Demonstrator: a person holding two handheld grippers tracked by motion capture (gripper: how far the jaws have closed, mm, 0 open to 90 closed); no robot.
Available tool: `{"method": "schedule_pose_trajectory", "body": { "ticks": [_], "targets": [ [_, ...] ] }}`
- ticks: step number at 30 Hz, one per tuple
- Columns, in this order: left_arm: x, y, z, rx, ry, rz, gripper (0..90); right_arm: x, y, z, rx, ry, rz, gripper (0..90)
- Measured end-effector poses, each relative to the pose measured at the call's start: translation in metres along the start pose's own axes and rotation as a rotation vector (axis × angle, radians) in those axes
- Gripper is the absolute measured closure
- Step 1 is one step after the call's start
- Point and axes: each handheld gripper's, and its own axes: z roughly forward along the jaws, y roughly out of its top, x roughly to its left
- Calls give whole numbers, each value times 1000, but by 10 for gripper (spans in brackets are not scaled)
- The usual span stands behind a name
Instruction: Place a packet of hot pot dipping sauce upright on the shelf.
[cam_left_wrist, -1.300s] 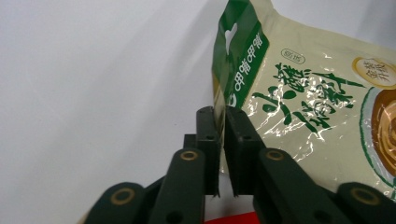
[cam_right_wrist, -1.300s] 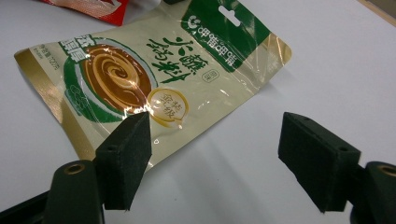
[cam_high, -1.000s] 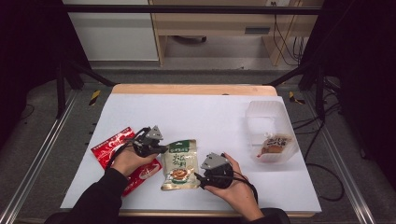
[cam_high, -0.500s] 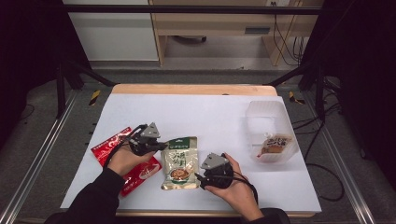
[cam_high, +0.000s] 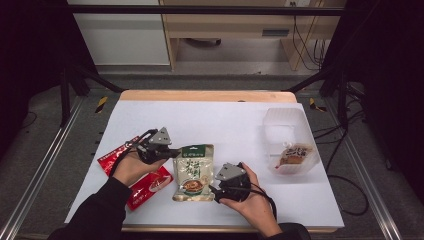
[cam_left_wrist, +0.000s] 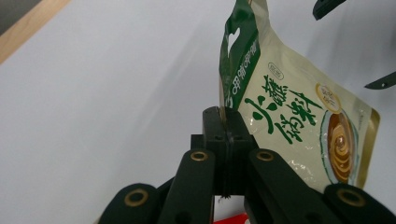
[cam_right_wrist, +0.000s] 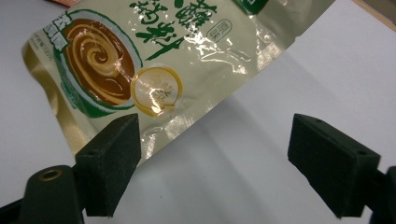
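High view shows a cream and green snack pouch (cam_high: 194, 172) lying on the white table (cam_high: 225, 125), between the two hands. The left gripper (cam_high: 172, 152) is clenched on the pouch's green top edge at its left corner. In the left gripper view the two black jaws press flat together with the green edge (cam_left_wrist: 238, 60) of the pouch pinched between them, and the pouch hangs away from the jaws to the right, its printed bowl picture (cam_left_wrist: 341, 144) at the far lower end. That top edge stands on its side, lifted off the table, while the rest slopes down to the white surface.

The right gripper (cam_high: 214, 191) sits at the pouch's lower right corner. Its jaws have just been opening and now stand wide apart. In the right gripper view the left pad (cam_right_wrist: 109, 161) overlaps the pouch's long edge, just below the round gold seal (cam_right_wrist: 156, 91), while the right pad (cam_right_wrist: 327, 161) stands well clear over bare table. The pads do not press on the pouch, so this gripper is released.

Under the left hand (cam_high: 132, 167), behind its gripper, lies a red packet (cam_high: 145, 187), flat on the table and just beside the pouch's left edge. Well off to the right of the right gripper stands a clear plastic box (cam_high: 290, 125), and a small brown packet (cam_high: 292, 155) lies in its near end. A cable (cam_high: 262, 192) loops back from the right gripper over the hand (cam_high: 252, 200).
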Motion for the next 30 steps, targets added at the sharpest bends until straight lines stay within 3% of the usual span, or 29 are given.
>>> {"method": "schedule_pose_trajectory", "body": {
  "ticks": [9,14,18,19,26,30],
  "targets": [
    [-1,13,-17,-42,15,21,900,2,5,-4,-1,-2,-2,141],
    [-4,17,-28,-44,18,45,900,-1,16,-14,-4,-8,-53,110],
    [-6,23,-33,-45,22,62,900,-9,35,-30,0,-17,-99,123],
    [-5,25,-34,-47,22,64,900,-14,47,-38,21,-11,-130,130],
    [-5,35,-37,-56,16,88,900,-28,79,-52,93,22,-200,158],
    [-8,39,-38,-56,6,104,900,-36,96,-58,96,18,-226,150]
  ]
}}
